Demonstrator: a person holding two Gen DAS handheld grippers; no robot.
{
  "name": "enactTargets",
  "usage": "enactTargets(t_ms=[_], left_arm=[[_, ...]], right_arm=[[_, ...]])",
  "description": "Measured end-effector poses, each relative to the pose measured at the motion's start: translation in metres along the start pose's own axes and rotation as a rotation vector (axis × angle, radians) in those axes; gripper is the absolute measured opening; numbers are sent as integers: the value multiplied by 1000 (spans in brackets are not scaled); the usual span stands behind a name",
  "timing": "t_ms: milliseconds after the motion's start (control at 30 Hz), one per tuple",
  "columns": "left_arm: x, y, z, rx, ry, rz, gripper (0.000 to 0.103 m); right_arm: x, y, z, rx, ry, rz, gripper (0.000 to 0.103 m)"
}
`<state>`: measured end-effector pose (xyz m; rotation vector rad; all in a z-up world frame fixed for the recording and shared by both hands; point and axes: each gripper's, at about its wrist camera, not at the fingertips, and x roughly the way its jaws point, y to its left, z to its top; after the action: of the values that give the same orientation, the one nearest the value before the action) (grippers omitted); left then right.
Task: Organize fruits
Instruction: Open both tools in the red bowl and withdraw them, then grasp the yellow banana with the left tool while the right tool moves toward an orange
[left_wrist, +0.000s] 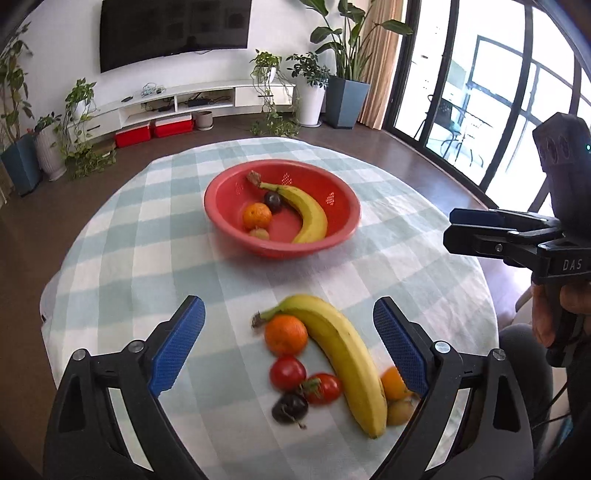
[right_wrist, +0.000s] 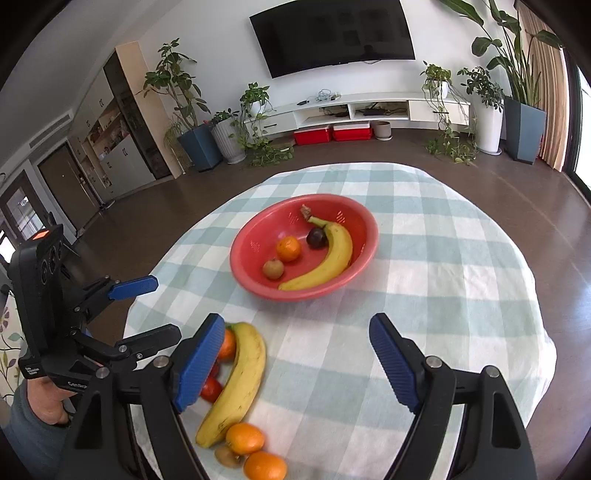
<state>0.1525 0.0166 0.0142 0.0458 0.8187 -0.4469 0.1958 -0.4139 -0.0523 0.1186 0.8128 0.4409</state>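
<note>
Sitting mid-frame in both wrist views, red bowl holds a banana, an orange, a dark plum and a small brownish fruit. Bowl rests on the checked cloth of the round tabletop, well in from the far edge.

Loose fruit lies low in the left wrist view, near the tabletop's near edge: second banana, orange beside its stem, two red tomatoes, a dark plum, more orange fruit partly hidden at lower right.

Left gripper fingers apart, nothing clamped; fruit pile shows between them but untouched. Right gripper fingers apart, only bare cloth between them.

Open cloth between bowl and pile, and across the right side of the right wrist view.
</note>
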Motion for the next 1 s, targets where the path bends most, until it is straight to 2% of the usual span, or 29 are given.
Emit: enactTargets(t_ms=[167, 400, 533, 633, 833, 1000], left_arm=[[-22, -5, -63, -92, 19, -29, 93], [-28, -36, -113, -27, 57, -75, 93], [-27, -37, -115, -57, 56, -96, 93], [-30, -42, -108, -27, 40, -95, 93], [-26, -50, -97, 14, 52, -90, 91], [-13, -58, -70, 57, 87, -108, 53]], right_arm=[[-4, 6, -43, 40, 43, 16, 83], [-3, -2, -85, 105, 86, -31, 83], [-8, 3, -98, 75, 90, -46, 83], [-6, 11, -104, 21, 104, -67, 80], [0, 17, -110, 9, 125, -55, 73], [2, 20, -112, 2, 123, -55, 72]])
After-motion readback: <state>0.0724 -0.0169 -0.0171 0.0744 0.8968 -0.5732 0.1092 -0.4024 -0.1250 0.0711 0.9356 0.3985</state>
